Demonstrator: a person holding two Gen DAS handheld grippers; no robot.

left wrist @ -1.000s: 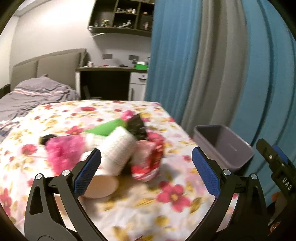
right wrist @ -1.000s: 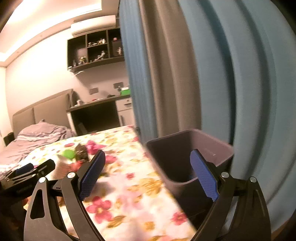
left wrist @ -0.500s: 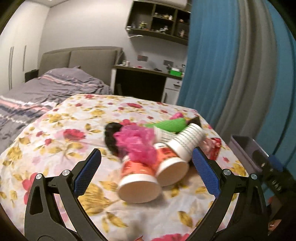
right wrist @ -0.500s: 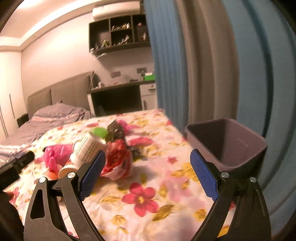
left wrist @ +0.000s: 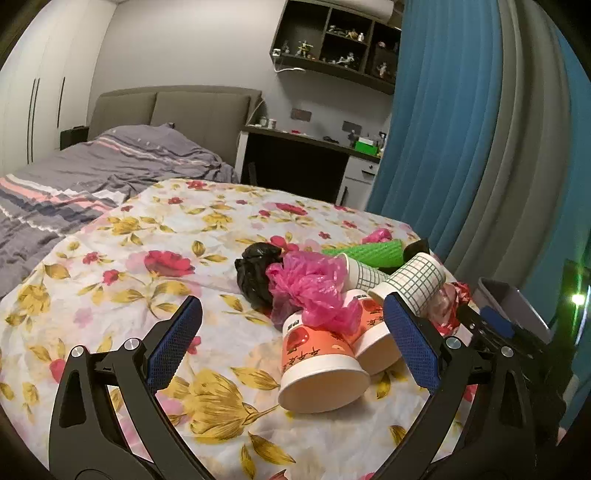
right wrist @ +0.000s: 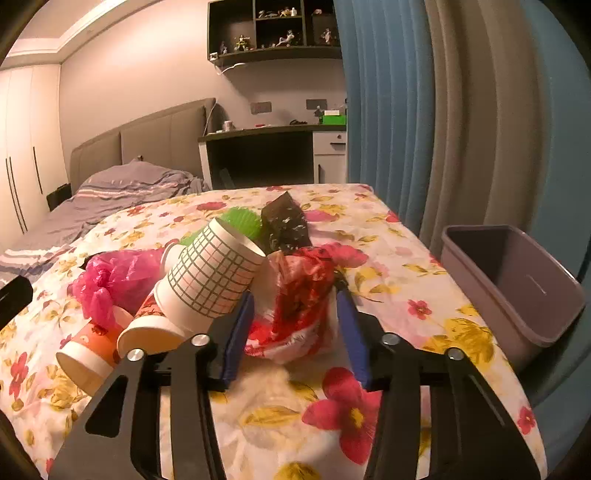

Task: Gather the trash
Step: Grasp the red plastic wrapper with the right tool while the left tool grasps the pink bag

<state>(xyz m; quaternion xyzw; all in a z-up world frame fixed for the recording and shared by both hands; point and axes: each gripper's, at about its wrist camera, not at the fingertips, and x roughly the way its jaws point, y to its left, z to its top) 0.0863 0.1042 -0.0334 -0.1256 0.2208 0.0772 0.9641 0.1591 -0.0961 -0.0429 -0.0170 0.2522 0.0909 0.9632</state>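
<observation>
- On the flower-printed cloth of the worktop (left wrist: pixel 155 236) lies a heap of trash: two red-printed paper cups (left wrist: pixel 319 365) on their sides nearest the left camera, a crumpled pink bag (left wrist: pixel 314 284) draped over them, a black bag (left wrist: pixel 255 273) just behind.
- Farther right in that heap sit two grid-patterned cups (right wrist: pixel 212 273), a green ribbed cup (left wrist: pixel 369 253) and a dark wrapper (right wrist: pixel 286 221).
- Left tongs (left wrist: pixel 291 350) hover with pads wide apart, empty, the red cups between them in view.
- Right tongs (right wrist: pixel 295 332) have their pads partly closed around a crumpled red-and-white wrapper (right wrist: pixel 299 299), both pads at its sides.
- Off the worktop's right edge stands a grey bin (right wrist: pixel 517 280), beside blue and grey curtains (right wrist: pixel 461 110).
- Beyond: a bed with grey striped bedding (left wrist: pixel 92 173), a padded headboard (left wrist: pixel 166 110), a dark desk (right wrist: pixel 266 147), a wall shelf of figurines (right wrist: pixel 273 29).
</observation>
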